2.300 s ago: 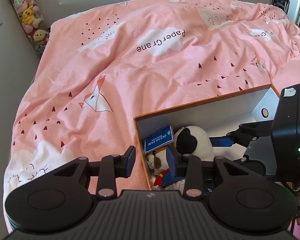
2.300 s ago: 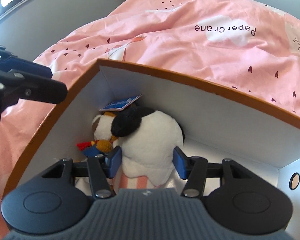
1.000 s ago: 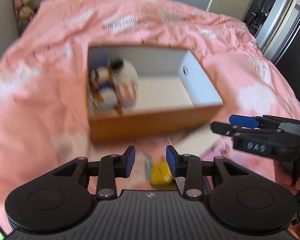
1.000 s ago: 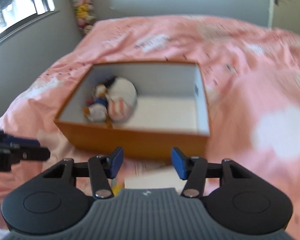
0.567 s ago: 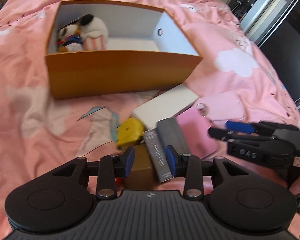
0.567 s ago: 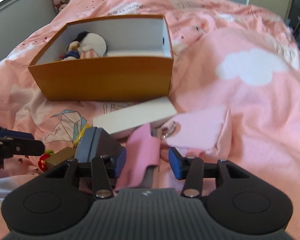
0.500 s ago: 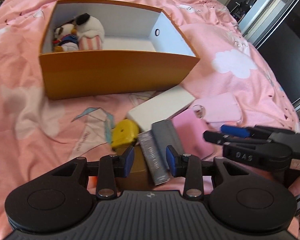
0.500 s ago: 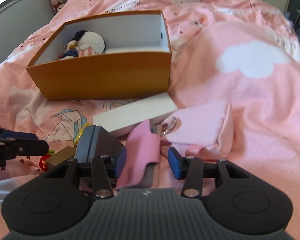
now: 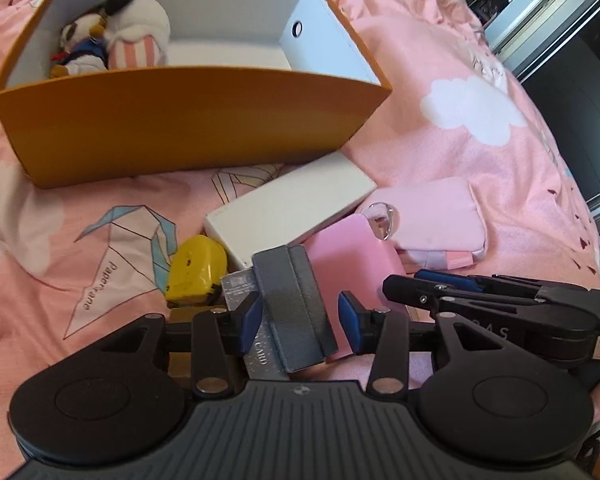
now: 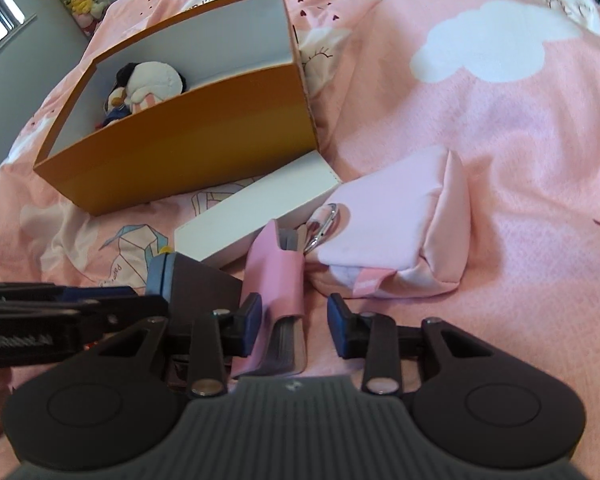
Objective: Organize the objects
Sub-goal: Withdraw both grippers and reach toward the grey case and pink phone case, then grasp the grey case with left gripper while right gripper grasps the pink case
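Orange box (image 9: 188,120) sits on the pink duvet (image 9: 460,92) with plush toys (image 9: 112,40) tucked in its left end. In front: yellow tape measure (image 9: 198,270), white box (image 9: 292,208), pink pouch (image 9: 436,216). Left gripper (image 9: 300,316) is spread around a grey wallet (image 9: 292,300), not touching. Right gripper (image 10: 294,326) is spread too, pink wallet (image 10: 276,280) between its fingers.

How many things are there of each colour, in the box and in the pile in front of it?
Pink: 2, a case and a pouch
White: 1, a flat box
Yellow: 1, a tape measure
Grey: 2, a wallet and a card
Stuffed toys in the orange box: 2
Total: 8
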{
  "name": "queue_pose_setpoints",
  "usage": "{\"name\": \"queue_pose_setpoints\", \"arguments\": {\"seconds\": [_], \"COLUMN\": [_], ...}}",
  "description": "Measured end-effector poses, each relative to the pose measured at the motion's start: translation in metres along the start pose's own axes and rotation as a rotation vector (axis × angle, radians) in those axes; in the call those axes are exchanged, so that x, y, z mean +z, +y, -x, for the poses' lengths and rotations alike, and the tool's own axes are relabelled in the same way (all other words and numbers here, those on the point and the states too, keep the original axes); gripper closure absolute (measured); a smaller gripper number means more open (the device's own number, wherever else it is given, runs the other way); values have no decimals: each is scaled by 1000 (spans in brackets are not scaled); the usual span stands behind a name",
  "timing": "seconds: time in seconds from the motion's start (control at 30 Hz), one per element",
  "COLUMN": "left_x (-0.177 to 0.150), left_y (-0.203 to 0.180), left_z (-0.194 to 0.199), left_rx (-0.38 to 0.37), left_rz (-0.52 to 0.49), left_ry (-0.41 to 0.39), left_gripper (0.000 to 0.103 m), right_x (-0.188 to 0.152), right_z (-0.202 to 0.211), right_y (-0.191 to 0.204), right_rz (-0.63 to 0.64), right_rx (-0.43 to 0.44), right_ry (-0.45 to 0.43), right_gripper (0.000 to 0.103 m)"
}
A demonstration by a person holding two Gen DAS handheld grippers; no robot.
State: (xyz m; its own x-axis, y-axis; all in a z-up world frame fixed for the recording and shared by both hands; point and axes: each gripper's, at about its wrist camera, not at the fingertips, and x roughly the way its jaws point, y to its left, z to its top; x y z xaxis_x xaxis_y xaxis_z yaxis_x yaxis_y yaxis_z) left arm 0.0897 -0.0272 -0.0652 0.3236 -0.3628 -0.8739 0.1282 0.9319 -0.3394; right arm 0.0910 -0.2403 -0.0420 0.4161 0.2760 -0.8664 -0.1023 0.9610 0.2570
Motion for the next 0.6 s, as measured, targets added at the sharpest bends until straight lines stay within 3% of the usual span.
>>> {"name": "queue_pose_setpoints", "arguments": {"seconds": [0.17,0.33,0.6], "left_x": [3,3,3], "left_y": [-6,-12,-5], "left_z": [-7,-19,-18], "left_rx": [30,67,53], "left_rz": [-10,-19,11], "left_ry": [15,61,61], "left_gripper": [59,58,59], "right_x": [3,7,12], "right_z": [-4,-12,-27], "right_y": [-6,-10,-17], "right_rz": [-31,-48,-86], "right_rx": [35,51,102], "right_ry": [13,35,67], "right_gripper": [67,67,69]}}
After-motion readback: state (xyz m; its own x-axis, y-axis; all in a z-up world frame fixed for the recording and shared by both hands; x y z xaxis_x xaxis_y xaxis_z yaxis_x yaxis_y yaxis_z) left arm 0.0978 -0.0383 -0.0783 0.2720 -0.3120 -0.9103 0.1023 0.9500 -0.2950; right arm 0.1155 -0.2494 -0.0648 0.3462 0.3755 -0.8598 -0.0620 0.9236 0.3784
